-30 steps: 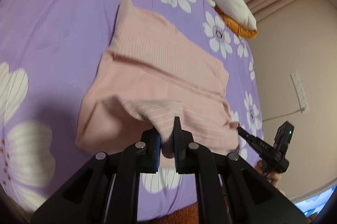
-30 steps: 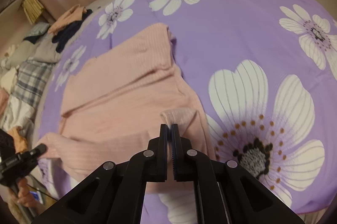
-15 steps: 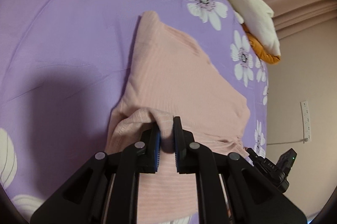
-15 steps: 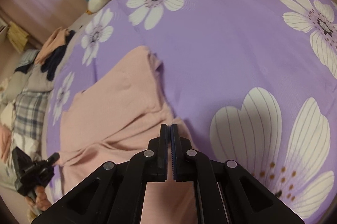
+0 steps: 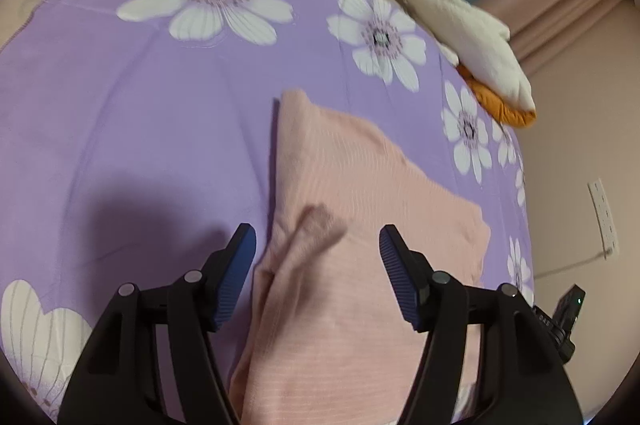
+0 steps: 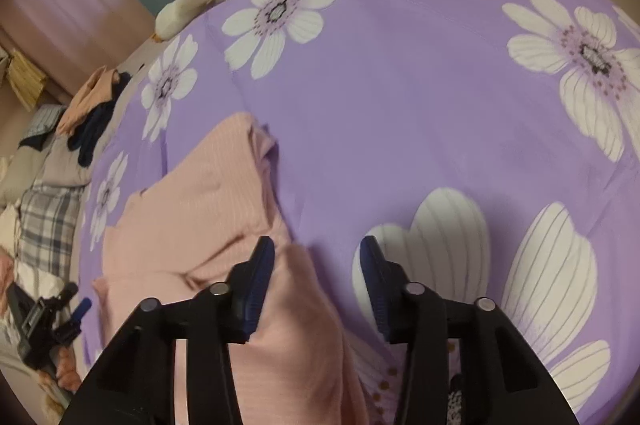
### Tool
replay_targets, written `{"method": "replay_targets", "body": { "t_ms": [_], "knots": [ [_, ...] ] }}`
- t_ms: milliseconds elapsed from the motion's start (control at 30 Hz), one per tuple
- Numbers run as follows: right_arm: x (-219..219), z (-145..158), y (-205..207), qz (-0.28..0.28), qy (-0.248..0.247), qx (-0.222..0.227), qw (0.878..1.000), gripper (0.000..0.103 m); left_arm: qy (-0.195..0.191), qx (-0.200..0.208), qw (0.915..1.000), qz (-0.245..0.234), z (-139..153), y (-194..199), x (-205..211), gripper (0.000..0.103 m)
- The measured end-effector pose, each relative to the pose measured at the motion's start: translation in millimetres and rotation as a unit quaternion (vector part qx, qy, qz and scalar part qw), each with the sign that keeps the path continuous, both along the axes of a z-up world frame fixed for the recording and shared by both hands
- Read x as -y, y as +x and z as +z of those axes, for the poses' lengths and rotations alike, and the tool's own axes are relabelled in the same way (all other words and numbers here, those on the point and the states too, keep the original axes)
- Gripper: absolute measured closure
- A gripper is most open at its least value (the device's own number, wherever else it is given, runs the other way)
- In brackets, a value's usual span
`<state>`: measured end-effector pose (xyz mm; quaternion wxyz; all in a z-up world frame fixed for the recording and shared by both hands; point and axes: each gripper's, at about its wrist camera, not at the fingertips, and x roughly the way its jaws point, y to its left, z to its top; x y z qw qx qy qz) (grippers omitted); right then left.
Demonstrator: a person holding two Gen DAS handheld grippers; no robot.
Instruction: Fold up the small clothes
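A pink ribbed garment (image 5: 360,209) lies folded over itself on the purple flowered bedspread (image 5: 140,113). My left gripper (image 5: 316,253) hovers over its near edge, jaws opening, the cloth lying loose below them and no pad pressing on it. In the right wrist view the same pink garment (image 6: 200,217) spreads to the left. My right gripper (image 6: 316,265) is opening too, with a fold of the cloth under its left finger (image 6: 256,277) and untouched by the pads. The other gripper (image 6: 44,321) shows at the far left edge.
A white and orange plush toy (image 5: 452,21) lies at the far edge of the bed. A heap of other clothes, plaid and dark ones (image 6: 52,185), sits off the left side. A wall with a socket strip (image 5: 604,217) stands to the right.
Both grippers carried the garment's near edge forward over the rest, then let it go. Their jaws went from shut on the cloth to wide apart.
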<state>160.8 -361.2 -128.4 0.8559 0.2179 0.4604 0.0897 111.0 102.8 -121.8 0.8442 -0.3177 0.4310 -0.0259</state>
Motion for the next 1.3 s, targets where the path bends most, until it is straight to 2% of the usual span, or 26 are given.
{"method": "replay_targets", "body": {
  "t_ms": [167,233,300,333,367,433,633,767,900,1033,1300],
  "knots": [
    [-20.7,-15.5,-0.3,0.038,-0.008,-0.02,0.999,0.058,0.013,-0.027,0.9993,-0.023,-21.1,9.8,15.0,0.04],
    [-26.4,-20.7,-0.4,0.028,-0.019,-0.031,0.999,0.058,0.018,-0.036,0.9988,-0.027,-27.7,13.5,20.7,0.041],
    [-28.7,-20.3,-3.2,0.02,-0.024,-0.028,0.999,0.066,0.036,-0.041,0.9983,-0.02,-30.1,15.0,24.5,0.056],
    [-30.5,-18.3,-4.4,0.02,-0.032,-0.024,0.999,0.08,0.049,-0.043,0.9977,-0.017,-30.0,14.7,25.9,0.074],
    [-32.0,-15.0,-6.0,0.018,-0.045,-0.017,0.999,0.093,0.062,-0.042,0.9971,-0.013,-29.1,13.6,26.8,0.08],
    [-31.2,-7.7,-10.4,0.014,-0.05,-0.002,0.999,0.093,0.061,-0.032,0.9975,-0.014,-26.7,8.6,26.9,0.086],
    [-26.3,16.3,-27.4,0.006,-0.043,0.035,0.998,0.097,0.073,-0.012,0.9972,-0.004,-10.2,-4.8,31.4,0.088],
    [-28.4,27.4,-37.2,0.002,-0.058,0.057,0.997,0.097,0.084,-0.027,0.996,-0.005,-12.5,-10.0,34.6,0.093],
    [-26.8,23.8,-39.4,0.015,-0.029,0.055,0.998,0.097,0.064,-0.016,0.9978,-0.013,-14.3,-18.1,38.5,0.098],
    [-25.2,22.1,-46.0,0.011,-0.017,0.054,0.998,0.097,0.052,0.005,0.9985,-0.012,-2.5,-27.4,42.5,0.099],
    [-16.6,48.2,-60.9,0.01,0.015,0.094,0.995,0.097,0.023,0.071,0.9972,0.004,42.8,-53.6,34.2,0.101]
  ]
}}
